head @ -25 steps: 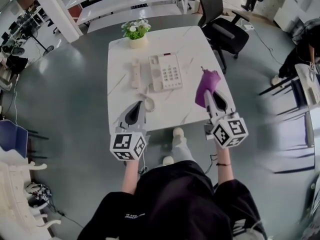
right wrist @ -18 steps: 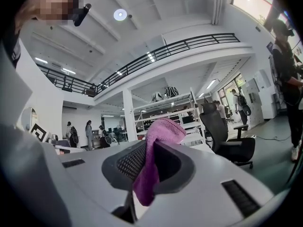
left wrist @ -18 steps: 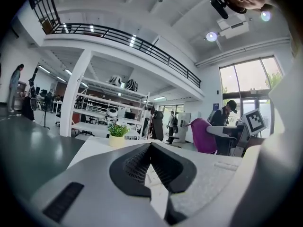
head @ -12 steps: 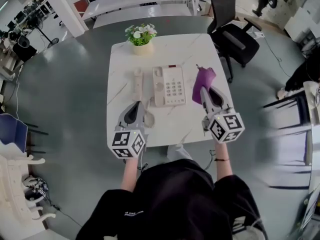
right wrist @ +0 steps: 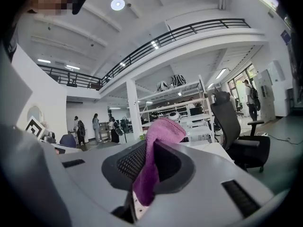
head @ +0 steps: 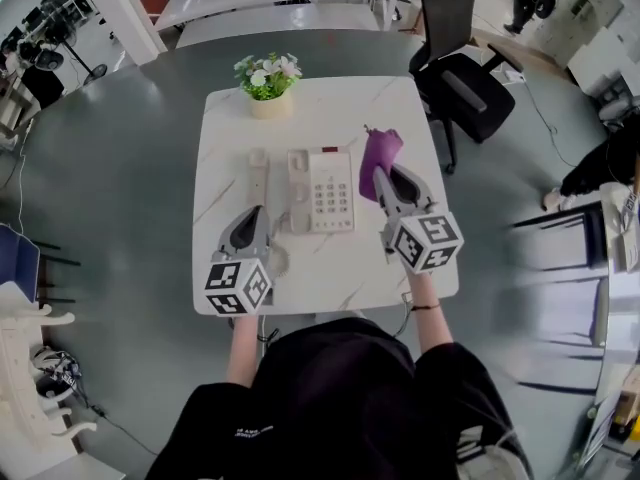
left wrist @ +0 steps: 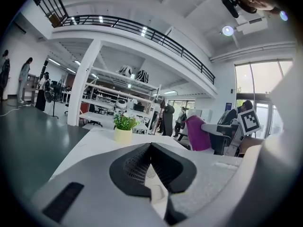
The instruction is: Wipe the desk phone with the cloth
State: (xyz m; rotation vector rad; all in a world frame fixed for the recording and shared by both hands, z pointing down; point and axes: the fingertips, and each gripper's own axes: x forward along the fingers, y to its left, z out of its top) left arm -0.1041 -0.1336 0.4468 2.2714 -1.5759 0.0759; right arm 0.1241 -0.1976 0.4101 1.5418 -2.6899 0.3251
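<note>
Broadly, a white marble-veined square surface (head: 330, 268) fills the middle of the head view, with grey floor all round it. Off its far right corner stands a black office chair (head: 468, 86), well apart from everything on top.

On the surface the white desk phone (head: 322, 190) sits about centre, keypad up. Its handset (head: 258, 174) lies off the cradle, flat and parallel to the base, just beside its left edge. A coiled cord (head: 273, 258) runs from there toward the near edge.

The right claw (head: 385, 176) is held just beside the phone's right edge, its jaws clamped on a purple cloth (head: 378, 156). The cloth stands up out of the jaws in a bunch (in the right gripper view a fold of it (right wrist: 154, 160) hangs down between them). Whether it touches the phone cannot be told.

The left claw (head: 252, 214) points at the near end of the handset, over the cord; its jaws are drawn together with nothing between them.

At the far edge a small potted plant (head: 266, 88) with white flowers stands upright, well behind the phone.
</note>
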